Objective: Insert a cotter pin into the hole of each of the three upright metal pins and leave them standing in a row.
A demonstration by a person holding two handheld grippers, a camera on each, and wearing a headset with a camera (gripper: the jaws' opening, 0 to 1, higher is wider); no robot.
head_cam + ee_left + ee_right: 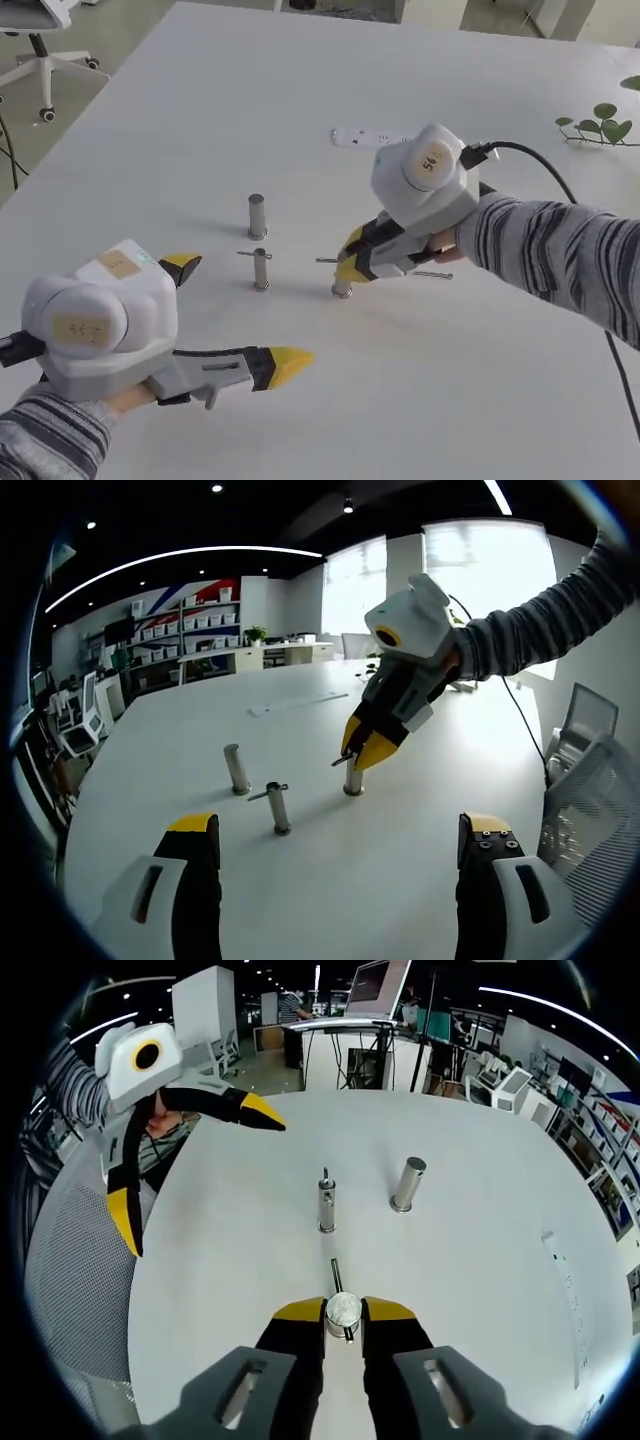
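Note:
Three upright metal pins stand on the white table (200,110). The bare pin (257,215) (236,770) (408,1184) is farthest. A cotter pin crosses the top of the middle pin (261,272) (279,810) (326,1205). My right gripper (348,262) (365,742) (343,1310) is at the top of the third pin (342,290) (353,783), shut on a cotter pin (336,1272) (340,762) that sticks out past it. Nearer the table's front, my left gripper (238,315) (340,825) hangs open and holds nothing.
A loose cotter pin (432,274) lies on the table just right of the right gripper. A white power strip (370,138) lies farther back. A small green plant (600,125) sits at the far right, and an office chair (40,40) stands off the table's left edge.

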